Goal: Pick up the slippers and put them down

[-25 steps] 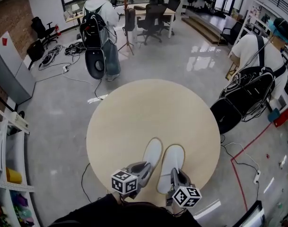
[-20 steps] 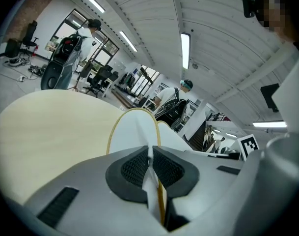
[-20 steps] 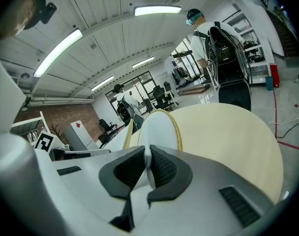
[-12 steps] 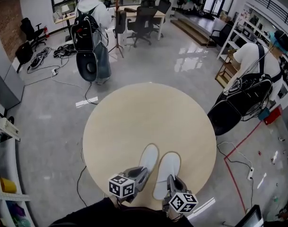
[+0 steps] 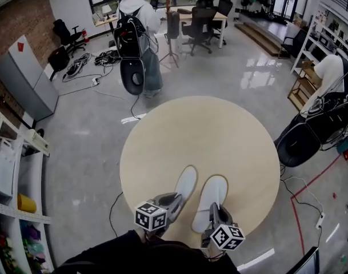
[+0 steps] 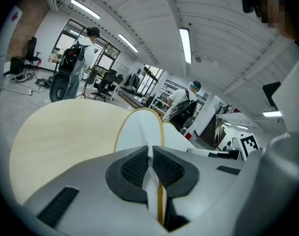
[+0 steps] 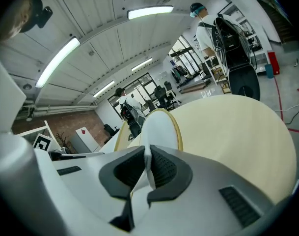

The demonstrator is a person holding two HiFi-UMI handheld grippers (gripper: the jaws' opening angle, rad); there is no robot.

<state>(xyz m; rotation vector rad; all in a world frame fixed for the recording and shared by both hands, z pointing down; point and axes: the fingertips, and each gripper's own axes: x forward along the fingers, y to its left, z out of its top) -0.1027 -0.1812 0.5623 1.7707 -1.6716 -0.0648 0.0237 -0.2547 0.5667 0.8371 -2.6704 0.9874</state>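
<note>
Two slippers, both gripped at the heel: my left gripper (image 5: 174,201) has its ribbed black fingers (image 6: 134,167) clenched on the left slipper (image 5: 185,185), and my right gripper (image 5: 215,211) pinches the right slipper (image 5: 212,194). Both appear to lie side by side on the round, pale wooden desk (image 5: 208,130); letting go seems all that remains. They are thin, white, oval soles with tan piping.

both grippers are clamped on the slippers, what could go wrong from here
1. The left gripper and right gripper each pinch only a thin rear edge of the left slipper and right slipper; either may sag or slip out when lifted.
2. The slippers lie close together near the table rim; one could knock the other or fall off.
</note>
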